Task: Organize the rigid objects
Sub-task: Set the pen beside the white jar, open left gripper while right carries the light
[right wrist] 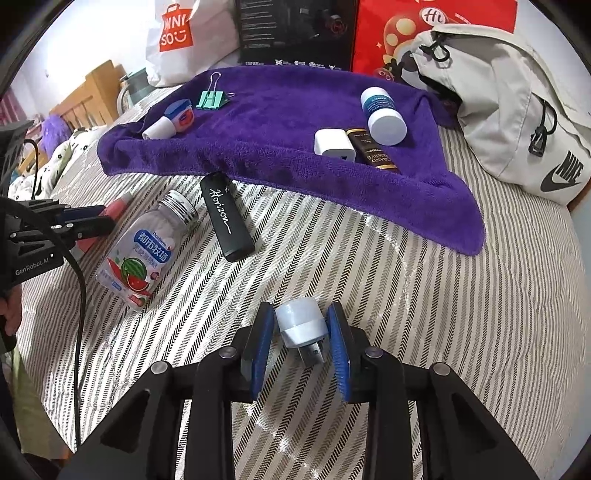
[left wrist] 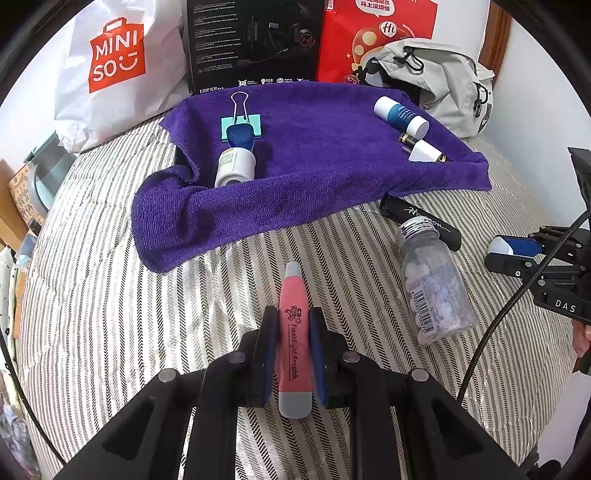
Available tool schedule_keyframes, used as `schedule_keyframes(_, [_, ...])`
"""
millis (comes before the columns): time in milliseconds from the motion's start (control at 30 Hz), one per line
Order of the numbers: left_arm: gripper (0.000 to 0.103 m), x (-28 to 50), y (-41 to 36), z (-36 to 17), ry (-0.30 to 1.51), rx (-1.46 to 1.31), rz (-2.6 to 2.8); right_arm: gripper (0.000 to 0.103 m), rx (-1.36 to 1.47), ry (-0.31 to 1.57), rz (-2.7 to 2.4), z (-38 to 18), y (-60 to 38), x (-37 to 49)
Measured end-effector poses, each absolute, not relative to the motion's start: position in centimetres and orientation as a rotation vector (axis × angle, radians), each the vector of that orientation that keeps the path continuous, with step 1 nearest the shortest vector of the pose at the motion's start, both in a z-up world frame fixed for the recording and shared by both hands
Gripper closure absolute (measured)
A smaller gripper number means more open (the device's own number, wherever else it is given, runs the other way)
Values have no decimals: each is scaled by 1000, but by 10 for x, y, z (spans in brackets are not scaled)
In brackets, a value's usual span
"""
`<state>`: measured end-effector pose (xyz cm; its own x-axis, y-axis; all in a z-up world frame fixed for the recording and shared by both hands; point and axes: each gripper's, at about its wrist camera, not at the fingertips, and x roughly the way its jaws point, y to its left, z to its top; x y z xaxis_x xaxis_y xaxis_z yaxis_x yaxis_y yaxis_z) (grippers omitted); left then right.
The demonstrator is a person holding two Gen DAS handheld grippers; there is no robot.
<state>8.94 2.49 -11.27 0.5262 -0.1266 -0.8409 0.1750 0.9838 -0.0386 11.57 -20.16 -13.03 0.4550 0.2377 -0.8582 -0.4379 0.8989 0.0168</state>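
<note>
My left gripper (left wrist: 294, 312) is shut on a pink flashlight earpick (left wrist: 293, 332) that points toward the purple towel (left wrist: 314, 158). In the right wrist view, my right gripper (right wrist: 300, 308) is shut on a small white USB night light (right wrist: 301, 323) just above the striped bedspread (right wrist: 406, 295). A clear candy bottle (right wrist: 147, 251) and a black Horizon stick (right wrist: 227, 218) lie on the bed between the two grippers. On the towel rest a green binder clip (left wrist: 242, 123), a blue-lidded jar (left wrist: 240, 136), a white tube (left wrist: 234, 168), a blue-and-white bottle (right wrist: 382, 114), a white charger (right wrist: 334, 144) and a dark gold-trimmed tube (right wrist: 373, 155).
Behind the towel stand a white Miniso bag (left wrist: 114, 66), a black Edifier box (left wrist: 255, 40) and a red bag (left wrist: 369, 33). A grey Nike backpack (right wrist: 517, 110) slumps at the back right. Wooden furniture (right wrist: 92, 96) is past the bed's left edge.
</note>
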Motion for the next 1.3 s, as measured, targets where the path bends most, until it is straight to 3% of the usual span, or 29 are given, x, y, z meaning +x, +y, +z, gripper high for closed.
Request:
schedule_keyframes(67, [86, 89, 27, -112, 1006, 42, -181, 77, -209, 1026, 426, -130, -203, 115])
schedule_keyframes(567, [86, 76, 50, -112, 1036, -57, -176, 78, -146, 1051, 464, -124, -216, 114])
schedule_keyframes(1000, [86, 77, 34, -112, 1044, 62, -125, 79, -159, 1046, 471, -131, -216, 117])
schedule_keyframes(1300, [86, 81, 48, -91, 1020, -37, -148, 79, -127, 1008, 506, -97, -219, 122])
